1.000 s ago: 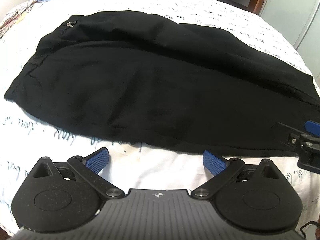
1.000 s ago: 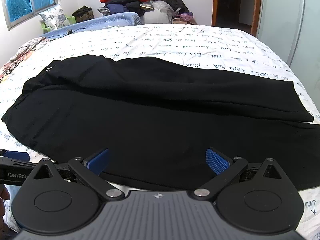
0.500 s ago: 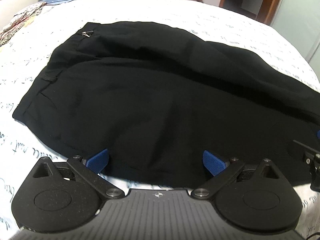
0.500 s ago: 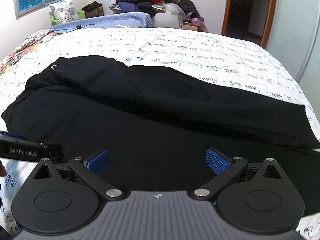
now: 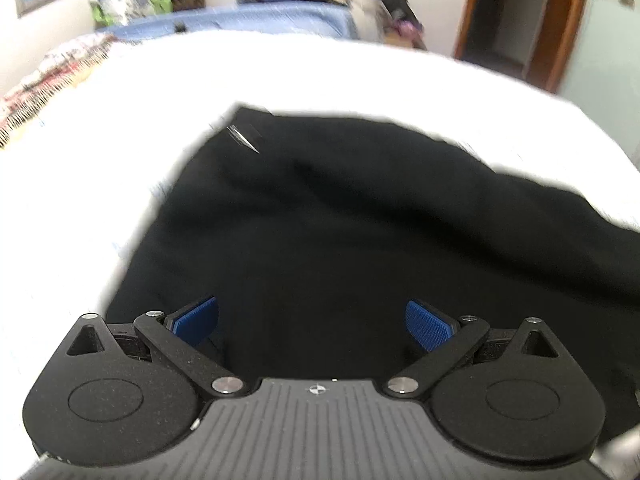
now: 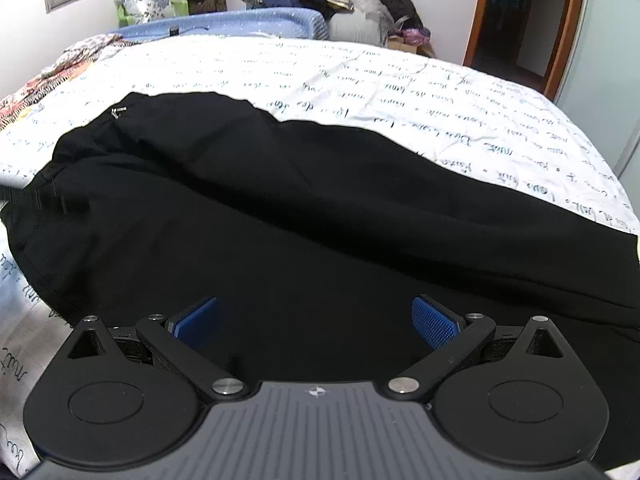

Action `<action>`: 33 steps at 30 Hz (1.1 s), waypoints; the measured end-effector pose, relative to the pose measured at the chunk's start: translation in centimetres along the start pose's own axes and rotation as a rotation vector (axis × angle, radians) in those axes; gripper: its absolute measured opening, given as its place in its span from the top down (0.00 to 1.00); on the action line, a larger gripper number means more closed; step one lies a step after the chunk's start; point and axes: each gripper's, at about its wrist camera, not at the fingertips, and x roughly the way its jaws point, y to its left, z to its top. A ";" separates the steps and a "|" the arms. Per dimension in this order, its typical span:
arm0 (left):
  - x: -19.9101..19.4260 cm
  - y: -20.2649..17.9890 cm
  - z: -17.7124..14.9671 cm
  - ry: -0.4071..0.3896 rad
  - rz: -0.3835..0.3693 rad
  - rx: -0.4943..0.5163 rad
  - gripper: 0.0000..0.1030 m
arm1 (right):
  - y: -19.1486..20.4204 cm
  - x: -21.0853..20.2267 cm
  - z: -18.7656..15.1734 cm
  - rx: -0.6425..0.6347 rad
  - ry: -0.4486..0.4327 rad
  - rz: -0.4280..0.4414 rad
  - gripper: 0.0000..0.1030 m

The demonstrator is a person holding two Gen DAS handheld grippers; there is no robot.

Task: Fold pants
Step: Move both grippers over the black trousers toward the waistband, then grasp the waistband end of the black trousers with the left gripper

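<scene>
Pants [image 6: 280, 216] lie spread on the bed [image 6: 400, 80]; we hold our left gripper [image 5: 312, 320] and right gripper [image 6: 314, 320] over them, jaws spread, pinching nothing.

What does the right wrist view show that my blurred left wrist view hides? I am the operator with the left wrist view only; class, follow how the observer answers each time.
Observer: The white bedsheet is printed with lines of dark handwriting; your view washes it out.
Operator: Can you see where the pants end on the right?
Observer: Yes. The far leg of the black pants ends in a straight hem near the right edge of the bed.
Operator: And the right gripper?
Observer: The right gripper is open, its blue pads apart over the near edge of the fabric, holding nothing.
Operator: Mine, the left gripper, is open too.
</scene>
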 end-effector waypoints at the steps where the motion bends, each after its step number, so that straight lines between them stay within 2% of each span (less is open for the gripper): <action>1: 0.4 1.3 1.1 -0.019 0.014 -0.013 0.02 | 0.0 0.2 0.1 0.003 0.001 0.003 0.00; 4: 2.6 5.5 5.1 -0.077 0.014 -0.066 0.02 | 0.0 0.8 0.3 0.012 0.006 0.002 0.00; 7: 5.9 9.1 8.6 -0.085 -0.061 -0.157 0.02 | 0.1 1.3 0.5 0.017 0.017 0.004 0.00; 10: 10.5 12.0 11.0 -0.037 -0.145 -0.255 0.02 | 0.3 1.8 0.8 0.011 0.022 -0.010 0.00; 12: 13.4 13.5 11.8 0.022 -0.201 -0.345 0.03 | 0.3 2.0 1.0 0.015 0.026 -0.013 0.00; 14: 15.2 14.4 11.9 0.046 -0.272 -0.405 0.02 | 0.3 2.0 1.0 0.018 0.029 -0.015 0.00; 18: 16.3 15.0 12.9 0.007 -0.370 -0.418 0.02 | 0.3 2.4 1.1 0.019 0.043 -0.030 0.00; 22: 16.7 14.5 13.1 0.036 -0.487 -0.406 0.02 | 0.3 3.1 1.4 0.028 0.056 -0.023 0.00; 25: 16.6 13.2 13.1 0.065 -0.525 -0.337 0.03 | 0.6 3.6 1.7 0.016 0.061 -0.011 0.00; 27: 17.2 13.0 13.3 0.086 -0.522 -0.333 0.03 | 1.0 3.7 1.8 -0.001 0.063 -0.006 0.00; 29: 17.8 12.9 13.7 0.110 -0.508 -0.346 0.09 | 1.3 3.8 1.9 -0.014 0.063 -0.002 0.00; 30: 18.1 12.7 14.1 0.122 -0.481 -0.342 0.19 | 1.4 3.8 2.0 -0.017 0.064 0.001 0.00; 31: 18.3 12.4 14.5 0.130 -0.444 -0.324 0.38 | 1.4 3.8 2.0 -0.017 0.065 0.004 0.00; 32: 18.5 12.0 14.9 0.138 -0.391 -0.295 0.52 | 1.5 3.8 2.0 -0.016 0.063 0.009 0.00; 33: 18.8 11.8 15.2 0.149 -0.328 -0.267 0.78 | 1.5 3.7 2.0 -0.013 0.061 0.015 0.00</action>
